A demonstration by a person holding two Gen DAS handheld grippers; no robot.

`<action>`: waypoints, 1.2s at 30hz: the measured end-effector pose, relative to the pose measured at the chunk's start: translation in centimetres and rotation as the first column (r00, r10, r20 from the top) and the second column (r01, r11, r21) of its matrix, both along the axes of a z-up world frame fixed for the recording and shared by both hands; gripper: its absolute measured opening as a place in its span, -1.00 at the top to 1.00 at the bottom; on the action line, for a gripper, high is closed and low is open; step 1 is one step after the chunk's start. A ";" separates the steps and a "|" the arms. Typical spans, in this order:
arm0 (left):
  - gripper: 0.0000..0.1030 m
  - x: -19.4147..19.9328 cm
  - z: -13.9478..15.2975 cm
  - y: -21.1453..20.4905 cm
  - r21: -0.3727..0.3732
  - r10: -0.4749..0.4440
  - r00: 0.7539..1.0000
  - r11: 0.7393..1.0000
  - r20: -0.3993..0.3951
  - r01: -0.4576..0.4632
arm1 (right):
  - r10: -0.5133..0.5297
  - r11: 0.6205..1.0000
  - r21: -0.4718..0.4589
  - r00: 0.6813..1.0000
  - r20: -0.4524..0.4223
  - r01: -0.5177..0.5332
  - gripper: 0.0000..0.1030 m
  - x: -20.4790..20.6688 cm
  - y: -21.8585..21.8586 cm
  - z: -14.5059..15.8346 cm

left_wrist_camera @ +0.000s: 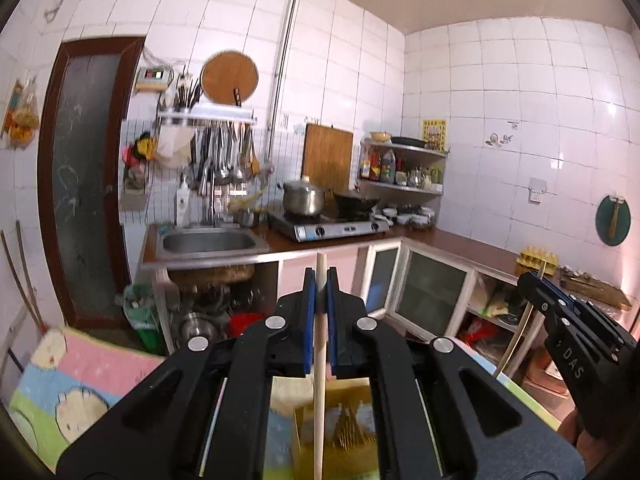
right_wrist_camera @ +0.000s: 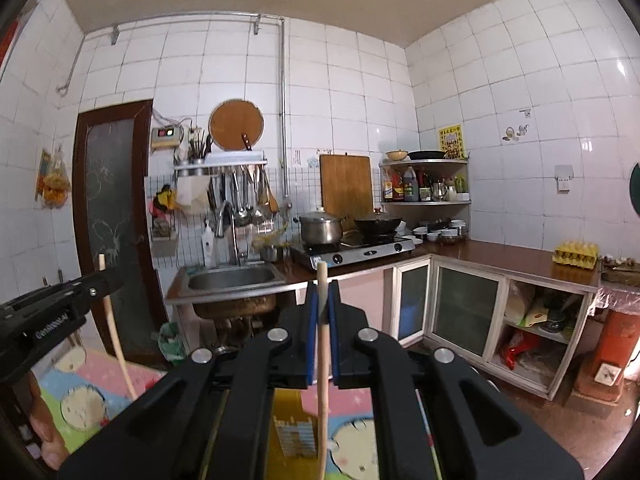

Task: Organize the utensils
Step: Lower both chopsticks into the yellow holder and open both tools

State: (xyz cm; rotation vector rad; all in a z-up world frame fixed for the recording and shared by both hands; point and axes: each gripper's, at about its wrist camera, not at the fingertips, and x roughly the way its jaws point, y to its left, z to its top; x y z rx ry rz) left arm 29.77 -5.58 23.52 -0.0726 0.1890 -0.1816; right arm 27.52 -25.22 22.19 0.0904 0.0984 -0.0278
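Left wrist view: left gripper [left_wrist_camera: 320, 304] clamped on a chopstick [left_wrist_camera: 319, 380], right gripper [right_wrist_camera: 322, 312] likewise on another chopstick [right_wrist_camera: 322, 384], both upright above the holder [left_wrist_camera: 340, 432] at 6 o'clock, probably awaiting lowering in.

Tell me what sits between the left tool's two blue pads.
A pale wooden chopstick, pinched upright between the left tool's pads, its tip poking above them. The left wrist view shows it.
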 end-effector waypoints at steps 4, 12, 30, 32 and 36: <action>0.92 2.4 1.0 -1.2 0.013 0.007 1.000 1.000 0.025 -0.007 | 0.013 1.000 0.028 1.000 0.010 -0.013 0.89 2.7 0.1 1.3; 0.92 8.3 -4.2 -2.4 0.013 0.000 0.998 1.000 -0.070 0.001 | 0.036 0.999 0.028 0.996 -0.083 -0.034 0.89 8.1 1.0 -3.0; -0.31 5.7 -8.8 2.5 0.039 0.075 0.980 0.997 -0.187 -0.069 | 0.066 0.997 0.053 0.965 -0.255 -0.055 0.12 7.2 -0.8 -9.2; -0.49 3.5 -8.2 3.4 0.029 0.091 0.984 0.996 -0.156 -0.087 | 0.048 0.998 0.052 0.966 -0.255 -0.036 -0.02 5.3 -1.4 -8.8; -0.89 0.4 -8.3 4.2 0.052 0.083 0.980 0.996 -0.182 -0.075 | 0.017 0.999 0.041 0.953 -0.304 -0.004 -0.05 1.4 -2.2 -9.6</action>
